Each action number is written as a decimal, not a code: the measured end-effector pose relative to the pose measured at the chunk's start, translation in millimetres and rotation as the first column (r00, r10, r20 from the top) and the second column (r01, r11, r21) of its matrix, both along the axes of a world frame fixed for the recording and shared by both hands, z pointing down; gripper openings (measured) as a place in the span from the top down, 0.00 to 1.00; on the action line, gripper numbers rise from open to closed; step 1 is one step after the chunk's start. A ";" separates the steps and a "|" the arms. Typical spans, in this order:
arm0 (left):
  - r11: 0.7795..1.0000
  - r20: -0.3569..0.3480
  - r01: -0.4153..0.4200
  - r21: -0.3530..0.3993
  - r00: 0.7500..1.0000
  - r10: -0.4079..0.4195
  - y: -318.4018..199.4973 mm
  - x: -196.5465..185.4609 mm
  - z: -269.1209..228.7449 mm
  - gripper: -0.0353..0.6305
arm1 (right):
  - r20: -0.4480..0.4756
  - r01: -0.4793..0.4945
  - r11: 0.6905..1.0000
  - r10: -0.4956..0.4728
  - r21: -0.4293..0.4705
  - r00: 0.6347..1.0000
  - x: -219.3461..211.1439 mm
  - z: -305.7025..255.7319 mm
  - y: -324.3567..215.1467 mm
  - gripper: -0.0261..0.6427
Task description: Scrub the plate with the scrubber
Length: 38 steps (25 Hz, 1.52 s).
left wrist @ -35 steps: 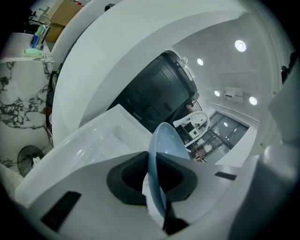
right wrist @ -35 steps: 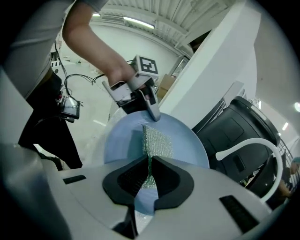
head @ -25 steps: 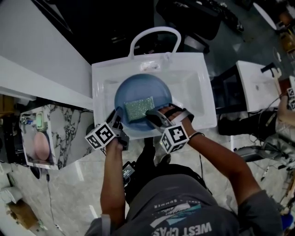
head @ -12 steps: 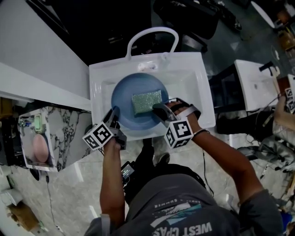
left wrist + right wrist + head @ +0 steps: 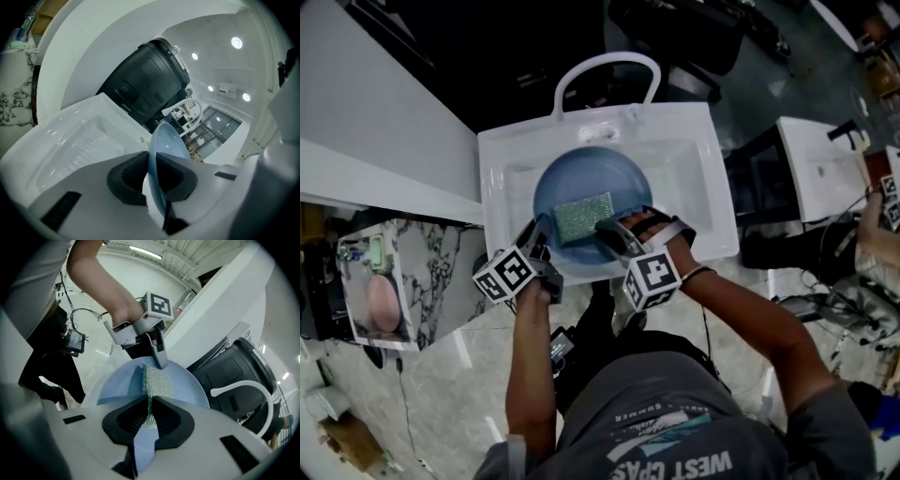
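A round blue plate lies in the white sink. My left gripper is shut on the plate's near left rim; the left gripper view shows the plate's edge clamped between the jaws of that gripper. A green mesh scrubber lies flat on the plate's near half. My right gripper is shut on the scrubber's right edge, its jaws having just eased open slightly. In the right gripper view the scrubber runs from my right gripper across the plate toward my left gripper.
A white arched faucet rises behind the sink. A black bin stands beyond it. A marble-patterned stand with a pink object sits at the left, below a white counter. Another white unit is at the right.
The right gripper pushed the scrubber up and to the right across the plate, then drew it back down and left. The left gripper stayed clamped on the rim.
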<state>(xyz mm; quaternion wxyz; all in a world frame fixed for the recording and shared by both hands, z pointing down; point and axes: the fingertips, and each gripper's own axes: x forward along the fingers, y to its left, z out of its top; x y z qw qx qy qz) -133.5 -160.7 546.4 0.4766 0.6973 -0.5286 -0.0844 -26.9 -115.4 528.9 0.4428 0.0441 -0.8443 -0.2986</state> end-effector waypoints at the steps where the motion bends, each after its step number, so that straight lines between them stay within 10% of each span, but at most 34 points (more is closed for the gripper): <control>1: 1.000 -0.005 0.000 -0.002 1.000 0.000 -0.3 0.6 0.0 0.90 | -0.001 -0.010 1.000 0.010 0.010 1.000 -0.9 -2.0 -9.8 0.87; 16: 0.999 0.015 0.033 0.007 0.999 -0.033 -4.5 -23.2 -3.1 0.90 | -0.094 -0.032 0.999 0.030 -0.013 0.995 36.9 7.6 9.6 0.87; 38: 0.999 -0.026 0.020 -0.033 0.999 -0.021 5.1 -15.4 13.2 0.90 | 0.148 -0.235 0.972 0.229 0.028 0.962 23.6 -50.0 -46.6 0.87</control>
